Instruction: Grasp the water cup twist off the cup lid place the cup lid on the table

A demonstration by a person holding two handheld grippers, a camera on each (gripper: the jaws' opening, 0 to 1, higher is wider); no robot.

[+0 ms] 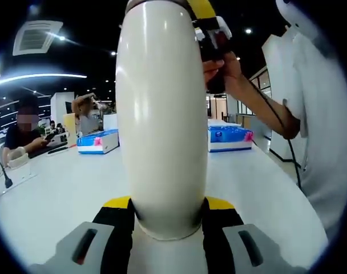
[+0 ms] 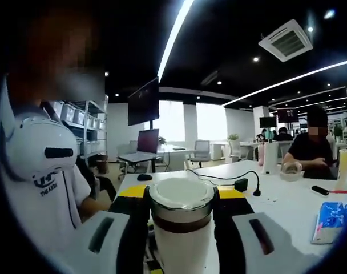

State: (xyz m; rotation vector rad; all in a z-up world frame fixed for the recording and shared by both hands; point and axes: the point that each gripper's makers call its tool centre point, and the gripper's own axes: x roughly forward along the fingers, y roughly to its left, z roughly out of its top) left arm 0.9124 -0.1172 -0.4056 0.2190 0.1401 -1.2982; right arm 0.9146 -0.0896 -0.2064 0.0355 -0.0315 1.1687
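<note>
In the left gripper view, the left gripper (image 1: 169,220) is clamped on the body of the water cup (image 1: 162,114), which rises straight ahead from between its two jaws, the cream-coloured wall pressed against the black pads on both sides. At the far end of the cup, the right gripper (image 1: 210,31) sits around the top, held by the person's hand (image 1: 222,65). The white table (image 1: 65,188) lies behind and below the cup, with a blue box (image 1: 97,141) to one side.

In the right gripper view, the right gripper (image 2: 182,214) is closed on the cup lid (image 2: 181,201), a pale cap with a dark band beneath it, squeezed between the jaws just ahead of the camera. A microphone (image 2: 249,181) stands on the table beyond.

The twisting step looks to be in hand: body held, lid gripped. Next, the right gripper probably needs to rotate about the cup's axis while the left holds firm, then lift the lid clear.
</note>
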